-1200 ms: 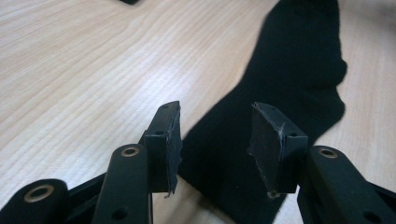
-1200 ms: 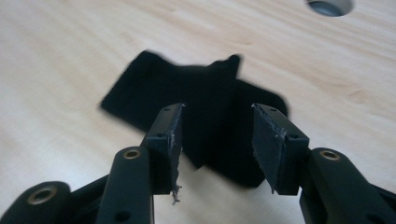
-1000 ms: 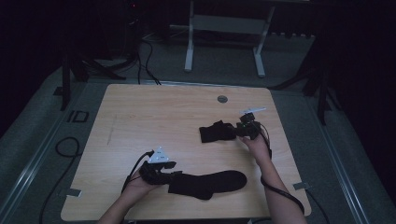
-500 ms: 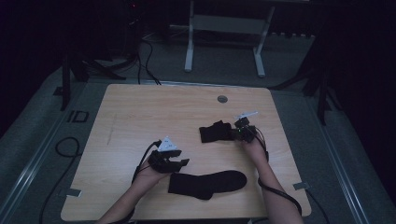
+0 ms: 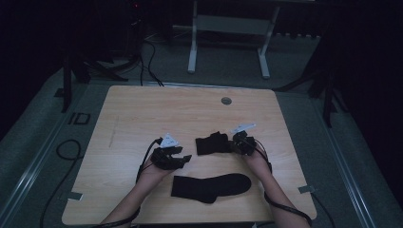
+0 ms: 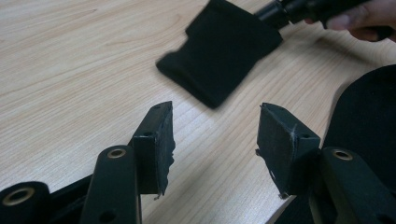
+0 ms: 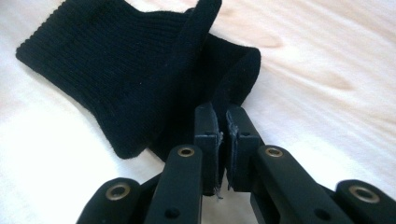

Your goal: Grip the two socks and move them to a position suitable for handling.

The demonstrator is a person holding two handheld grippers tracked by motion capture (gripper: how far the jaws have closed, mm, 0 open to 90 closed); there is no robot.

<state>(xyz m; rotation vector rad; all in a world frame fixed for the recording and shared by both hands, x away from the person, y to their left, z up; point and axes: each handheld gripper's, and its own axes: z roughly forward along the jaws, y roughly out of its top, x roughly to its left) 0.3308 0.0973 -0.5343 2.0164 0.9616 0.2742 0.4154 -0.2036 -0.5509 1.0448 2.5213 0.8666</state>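
A folded black sock (image 5: 212, 143) lies mid-table, and my right gripper (image 5: 235, 142) is shut on its right edge. In the right gripper view the jaws (image 7: 223, 112) pinch a raised fold of this sock (image 7: 116, 70). A second black sock (image 5: 211, 186) lies flat near the front edge. My left gripper (image 5: 184, 158) hovers open just left of the folded sock, above the flat sock's cuff. In the left gripper view its jaws (image 6: 215, 126) are wide apart over bare wood, with the folded sock (image 6: 219, 51) ahead and the flat sock (image 6: 369, 107) at the right.
The wooden table (image 5: 142, 118) has a round cable grommet (image 5: 226, 100) near its far edge. Cables trail from both grippers off the front. A white stand (image 5: 228, 28) and dark floor lie beyond the table.
My left gripper has moved away from the flat sock's cuff, forward and right toward the folded sock. My right gripper has drawn the folded sock slightly left and nearer.
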